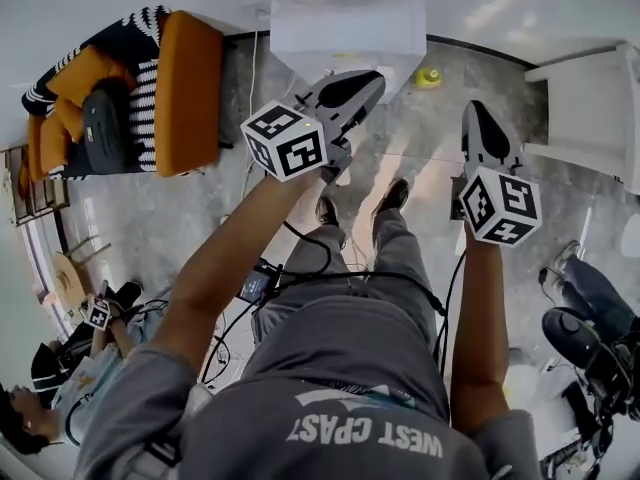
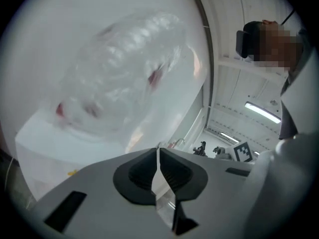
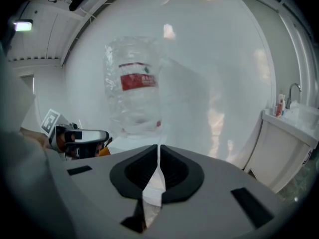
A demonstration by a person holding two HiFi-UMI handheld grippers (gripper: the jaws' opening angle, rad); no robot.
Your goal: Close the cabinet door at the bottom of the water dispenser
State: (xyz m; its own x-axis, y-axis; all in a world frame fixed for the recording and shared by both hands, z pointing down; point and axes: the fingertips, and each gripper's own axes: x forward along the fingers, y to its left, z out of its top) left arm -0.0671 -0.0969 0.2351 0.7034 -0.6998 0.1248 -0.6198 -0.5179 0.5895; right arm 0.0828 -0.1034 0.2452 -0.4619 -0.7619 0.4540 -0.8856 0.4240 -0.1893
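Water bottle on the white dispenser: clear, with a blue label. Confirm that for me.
Not right. The label is red, not blue, as the right gripper view shows. The rest holds: the water bottle is clear and sits on the white dispenser.
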